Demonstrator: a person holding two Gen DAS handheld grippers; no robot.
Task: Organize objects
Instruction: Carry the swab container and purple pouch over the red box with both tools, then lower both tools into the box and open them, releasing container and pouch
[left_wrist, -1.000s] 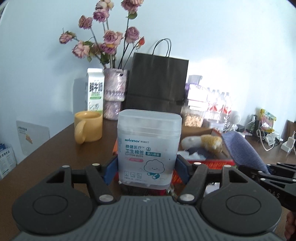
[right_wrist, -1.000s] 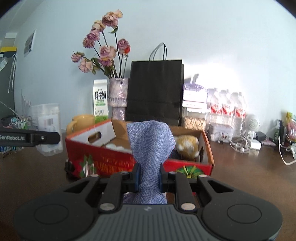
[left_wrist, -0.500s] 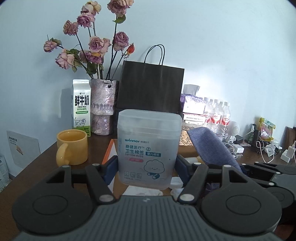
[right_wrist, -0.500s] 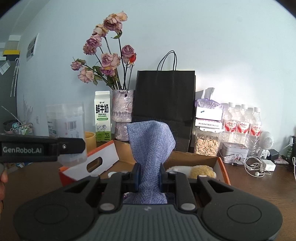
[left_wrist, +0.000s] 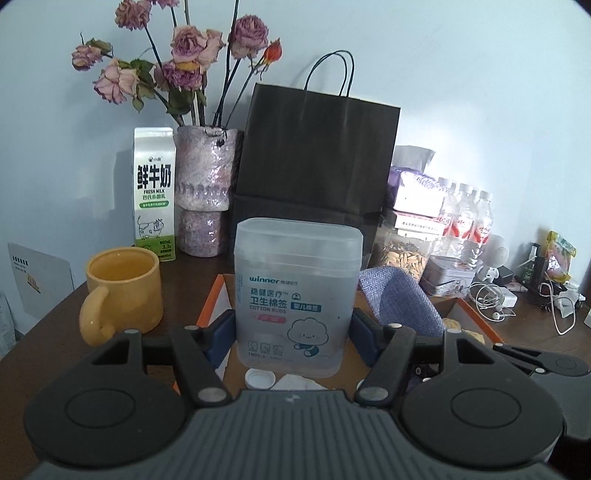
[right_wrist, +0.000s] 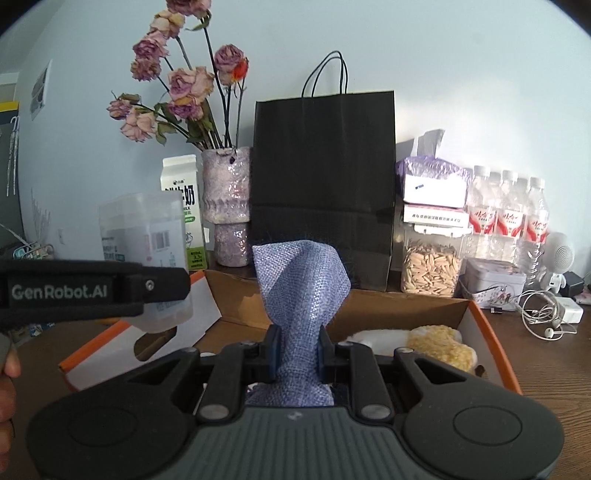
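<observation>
A pale blue wall (right_wrist: 461, 74) backs a dark wooden bench (right_wrist: 546, 369), and the landmark here is the open cardboard box (right_wrist: 476, 325) on it. Behind the box stands a black paper bag (right_wrist: 321, 177); left of the bag, a vase of dried roses (right_wrist: 227, 206) and a milk carton (left_wrist: 153, 192). The left hand-held gripper (left_wrist: 293, 332) is clamped on a clear cotton-bud tub (left_wrist: 297, 295), held above the box's left end. The right hand-held gripper (right_wrist: 297, 354) pinches a blue cloth (right_wrist: 301, 295) over the box's middle. The box floor is mostly hidden behind both.
</observation>
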